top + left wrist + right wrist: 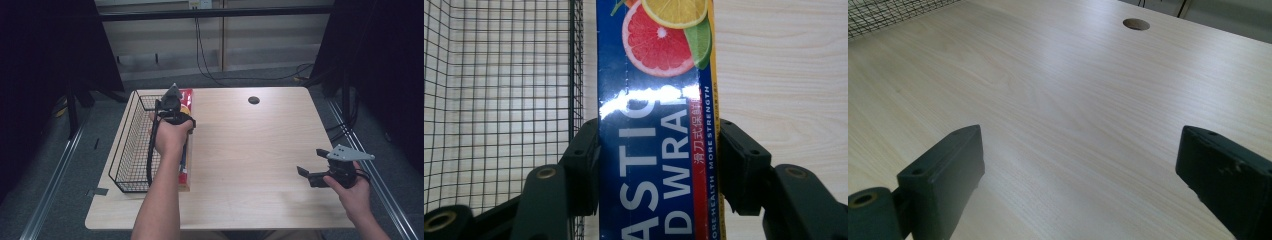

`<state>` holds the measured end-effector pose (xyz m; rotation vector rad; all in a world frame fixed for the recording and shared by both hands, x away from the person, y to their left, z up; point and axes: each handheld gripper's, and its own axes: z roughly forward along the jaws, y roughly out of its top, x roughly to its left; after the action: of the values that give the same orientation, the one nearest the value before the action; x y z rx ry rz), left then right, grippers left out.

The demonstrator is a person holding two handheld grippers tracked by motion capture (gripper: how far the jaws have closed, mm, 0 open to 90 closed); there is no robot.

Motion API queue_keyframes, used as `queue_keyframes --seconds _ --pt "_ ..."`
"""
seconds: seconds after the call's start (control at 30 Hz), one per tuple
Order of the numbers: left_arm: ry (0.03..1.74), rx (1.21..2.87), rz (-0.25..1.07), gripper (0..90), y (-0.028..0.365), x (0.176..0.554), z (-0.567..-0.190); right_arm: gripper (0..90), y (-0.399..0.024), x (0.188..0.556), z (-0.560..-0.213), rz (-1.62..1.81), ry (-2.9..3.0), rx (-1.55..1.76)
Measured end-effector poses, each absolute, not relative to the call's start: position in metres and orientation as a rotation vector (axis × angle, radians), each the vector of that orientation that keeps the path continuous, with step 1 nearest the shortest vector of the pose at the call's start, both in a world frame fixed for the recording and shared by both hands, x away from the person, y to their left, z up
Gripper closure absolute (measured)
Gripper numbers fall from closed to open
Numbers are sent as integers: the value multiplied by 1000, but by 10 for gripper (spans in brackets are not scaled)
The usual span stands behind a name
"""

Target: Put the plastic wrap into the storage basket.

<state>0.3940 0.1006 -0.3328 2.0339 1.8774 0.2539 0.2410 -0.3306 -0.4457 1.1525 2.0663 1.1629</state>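
- Pale wood worktop (240,150), dark curtains either side, cable hole (253,100) near the far edge.
- Left gripper (659,165) clamped across the plastic wrap box (654,125), which lies just beside the wire basket (127,150).
- Right gripper (1080,165) jaws wide apart, holding nothing, resting near the right edge.
- Basket looks empty.
- Judgement: lift the box level, clear the basket rim, then lower it lengthwise inside.
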Motion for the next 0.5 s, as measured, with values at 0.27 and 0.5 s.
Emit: queue_keyframes --seconds 0.27,0.5 --pt "1893 2019 251 438 109 393 -331 48 -330 241 -446 1169 2070 1153" --pt "1910 2007 257 438 119 393 -330 48 -330 241 -446 1162 2073 1151"
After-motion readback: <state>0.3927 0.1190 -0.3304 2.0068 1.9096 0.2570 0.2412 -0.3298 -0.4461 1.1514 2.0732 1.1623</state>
